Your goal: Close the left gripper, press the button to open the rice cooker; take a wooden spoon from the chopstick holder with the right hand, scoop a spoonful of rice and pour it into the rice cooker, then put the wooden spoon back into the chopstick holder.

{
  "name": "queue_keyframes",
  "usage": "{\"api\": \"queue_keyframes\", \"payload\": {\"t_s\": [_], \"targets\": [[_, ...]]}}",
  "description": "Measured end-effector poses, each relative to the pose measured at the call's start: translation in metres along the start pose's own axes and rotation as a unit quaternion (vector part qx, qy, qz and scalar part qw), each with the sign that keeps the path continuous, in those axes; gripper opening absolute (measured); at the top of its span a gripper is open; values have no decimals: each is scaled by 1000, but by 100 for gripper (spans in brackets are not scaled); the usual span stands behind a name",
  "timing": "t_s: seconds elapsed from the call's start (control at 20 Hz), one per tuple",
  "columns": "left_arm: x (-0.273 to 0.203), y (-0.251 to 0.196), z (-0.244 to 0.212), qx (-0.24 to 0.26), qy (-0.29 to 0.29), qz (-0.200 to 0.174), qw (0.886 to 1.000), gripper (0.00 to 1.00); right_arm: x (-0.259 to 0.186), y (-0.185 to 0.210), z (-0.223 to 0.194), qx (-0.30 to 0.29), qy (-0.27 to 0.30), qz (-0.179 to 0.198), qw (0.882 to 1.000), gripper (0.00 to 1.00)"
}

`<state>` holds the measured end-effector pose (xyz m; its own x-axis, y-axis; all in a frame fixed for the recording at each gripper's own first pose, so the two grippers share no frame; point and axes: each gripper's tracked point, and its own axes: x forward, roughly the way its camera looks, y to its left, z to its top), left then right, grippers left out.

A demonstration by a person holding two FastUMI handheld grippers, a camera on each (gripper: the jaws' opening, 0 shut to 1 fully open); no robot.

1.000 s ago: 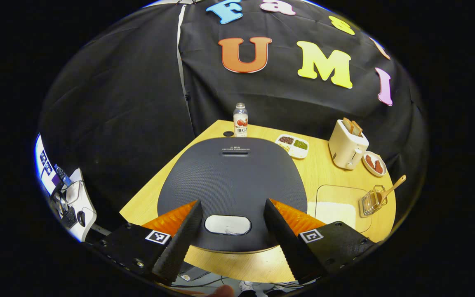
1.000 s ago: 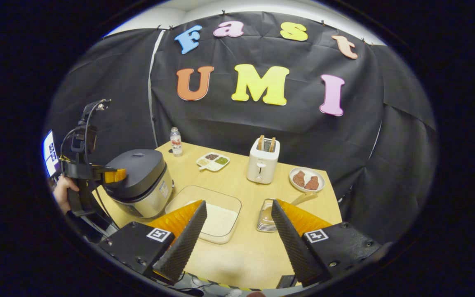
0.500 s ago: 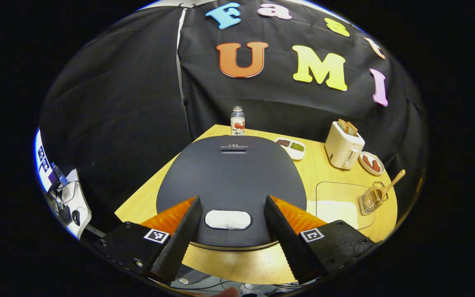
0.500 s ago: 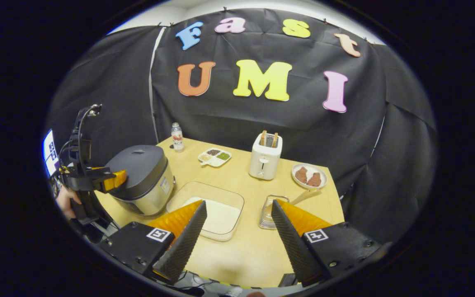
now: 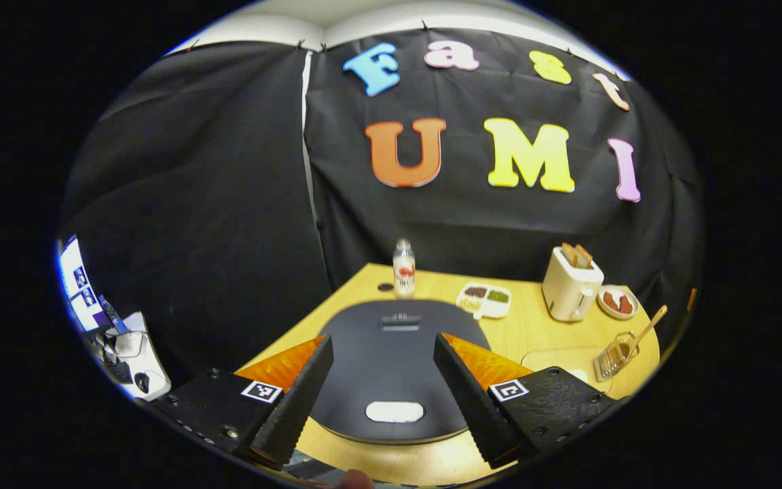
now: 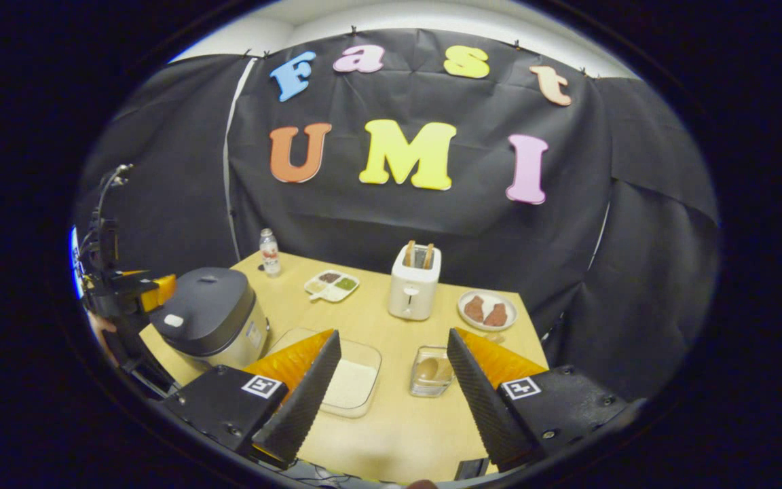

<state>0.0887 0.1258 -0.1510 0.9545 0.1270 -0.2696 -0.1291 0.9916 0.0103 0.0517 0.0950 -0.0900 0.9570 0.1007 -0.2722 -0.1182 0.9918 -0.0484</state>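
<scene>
- Left gripper: fingers spread wide, holding nothing, poised above the near edge of the rice cooker. In the right gripper view it appears at the far left, beside the cooker, with a hand on its handle.
- Button: pale oval on the near edge of the cooker's lid, lying between the two left fingers but apart from both.
- Rice cooker: dark lid shut; silver body visible in the right gripper view, at the left end of the table.
- Step in hand, as judged: the press is not yet made. The fingers should be brought together first, so that one blunt tip meets the oval squarely; a wide-open claw would straddle it. Push straight down on the centre of the button and keep clear of the lid's swing.
- Right gripper: jaws wide apart, empty, hovering over the table's near edge.
- Chopstick holder: clear container just ahead of the right fingers, the wooden spoon standing in it, bowl down; its handle shows slanting out in the left gripper view.
- Rice dish: shallow clear tray of white rice, between cooker and holder.
- Farther back: toaster, plate, divided dish, bottle.
</scene>
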Motion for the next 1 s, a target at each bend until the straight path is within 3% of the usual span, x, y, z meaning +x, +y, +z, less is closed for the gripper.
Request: {"api": "queue_keyframes", "payload": {"t_s": [0.2,0.4,0.45,0.5,0.55,0.7,0.75,1.0], "targets": [[-43,-15,73,14,-104,-22,994,96,-12,-11,47,5,-62,-41,997,100],[-91,-41,119,21,-171,-64,983,95,-31,-10,76,28,-104,-44,993,100],[-102,-47,126,17,-181,-76,980,91,-35,-11,78,31,-111,-45,992,100],[-110,-53,129,12,-183,-89,979,91,-41,-11,82,27,-118,-46,992,100],[-117,-57,131,6,-187,-94,978,100,-47,-13,84,28,-128,-49,990,100],[-133,-55,141,5,-208,-93,974,90,-64,-12,82,46,-143,-44,988,100],[-135,-57,140,9,-209,-95,973,95,-67,-13,82,50,-144,-40,987,100],[-136,-62,128,23,-193,-100,976,95,-76,-23,84,63,-144,-46,987,100]]}}
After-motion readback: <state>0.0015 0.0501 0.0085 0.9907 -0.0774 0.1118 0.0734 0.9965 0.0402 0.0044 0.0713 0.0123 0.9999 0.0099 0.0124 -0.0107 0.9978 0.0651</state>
